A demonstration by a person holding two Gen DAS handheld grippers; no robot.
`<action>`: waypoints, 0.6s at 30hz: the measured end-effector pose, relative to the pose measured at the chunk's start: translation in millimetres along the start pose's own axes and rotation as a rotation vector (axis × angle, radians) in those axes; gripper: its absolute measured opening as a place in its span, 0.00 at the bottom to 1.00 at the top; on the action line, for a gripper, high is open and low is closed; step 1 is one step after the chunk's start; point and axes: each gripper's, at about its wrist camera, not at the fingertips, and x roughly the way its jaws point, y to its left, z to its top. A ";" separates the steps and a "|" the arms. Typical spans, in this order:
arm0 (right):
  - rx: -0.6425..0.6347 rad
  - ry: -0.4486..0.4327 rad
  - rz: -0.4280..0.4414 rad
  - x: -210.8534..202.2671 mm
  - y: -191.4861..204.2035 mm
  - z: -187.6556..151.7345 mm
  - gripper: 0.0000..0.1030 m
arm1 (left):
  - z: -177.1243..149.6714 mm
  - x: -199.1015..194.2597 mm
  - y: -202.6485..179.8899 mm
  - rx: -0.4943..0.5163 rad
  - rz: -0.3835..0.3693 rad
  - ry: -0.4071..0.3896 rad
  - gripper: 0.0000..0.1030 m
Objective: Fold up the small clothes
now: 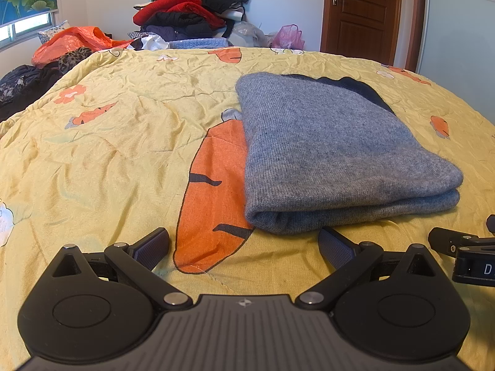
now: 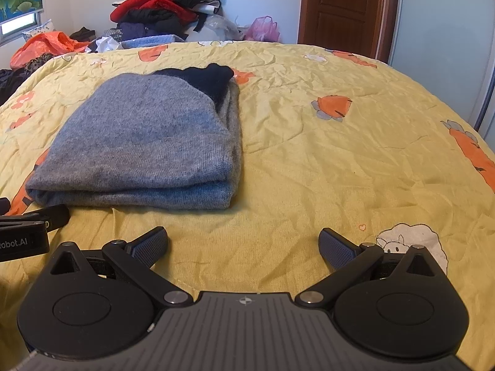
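A grey knitted garment (image 1: 334, 154) lies folded in a thick rectangle on the yellow carrot-print bedspread (image 1: 108, 142), with a dark navy part (image 1: 365, 89) showing at its far end. My left gripper (image 1: 244, 241) stands open just in front of the fold's near edge, nothing between its fingers. In the right wrist view the same grey garment (image 2: 145, 145) lies ahead and to the left, navy part (image 2: 207, 80) at the back. My right gripper (image 2: 243, 244) is open over bare bedspread (image 2: 340, 154), to the right of the garment. Each gripper's body shows at the edge of the other's view.
A tall pile of red, black and dark clothes (image 1: 191, 9) rises at the far side of the bed. An orange plastic bag (image 1: 74, 43) and dark clothing (image 1: 24, 83) lie at the far left, a pink bag (image 1: 287, 37) by the brown door (image 1: 362, 12).
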 end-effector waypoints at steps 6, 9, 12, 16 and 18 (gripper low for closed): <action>0.000 0.065 0.015 -0.2 -1.3 8.4 1.00 | 0.5 -1.2 0.2 0.011 -0.002 0.012 1.00; -0.001 0.073 0.019 -0.6 -0.9 7.8 1.00 | 0.9 -3.3 1.8 0.015 -0.006 0.023 1.00; -0.004 0.071 0.013 -0.6 0.3 7.0 1.00 | 3.0 -5.3 1.6 0.017 -0.008 0.045 1.00; -0.003 0.072 0.013 -0.9 0.3 7.1 1.00 | 5.0 -4.9 1.4 0.007 -0.007 0.066 1.00; -0.004 0.073 0.013 -0.5 0.9 7.3 1.00 | 5.5 -4.4 1.5 0.001 -0.003 0.071 1.00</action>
